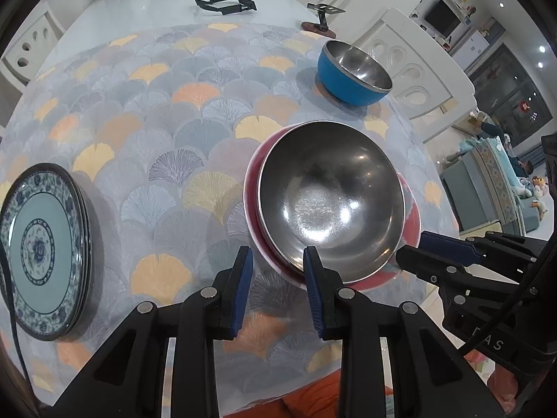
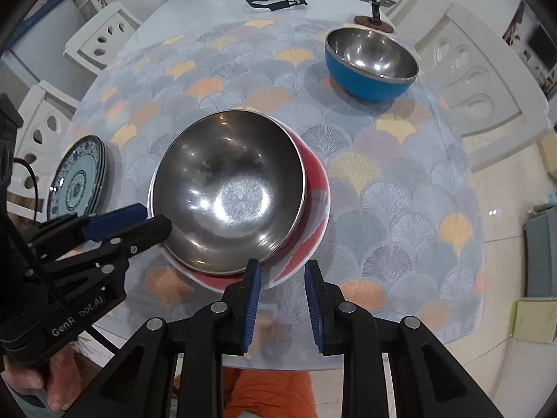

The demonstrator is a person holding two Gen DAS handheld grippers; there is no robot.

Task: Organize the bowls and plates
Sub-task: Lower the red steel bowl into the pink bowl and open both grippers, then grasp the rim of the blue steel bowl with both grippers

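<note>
Steel bowl point(image 2: 229, 191): nested in red bowl point(image 2: 313, 216), mid bench point(image 2: 400, 181), tilted.
Blue bowl point(image 2: 370, 64): far right, well apart.
Plate stack point(image 1: 45, 250): left edge of cloth.
Left gripper point(image 1: 276, 291): fingers spread, holding nothing, right finger point(image 1: 315, 292) at red bowl's near rim.
Right gripper point(image 2: 283, 303): fingers spread, holding nothing, just before red bowl.

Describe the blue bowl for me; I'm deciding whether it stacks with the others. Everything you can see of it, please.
The blue bowl has a matte blue outer shell and a shiny, steel-looking inner lining with a thin metal rim. It looks empty, stands upright on its small base on the patterned tablecloth, at the far right, away from the red bowl stack. Nothing else touches it; neither gripper is near it. A small black stand is behind it.
</note>
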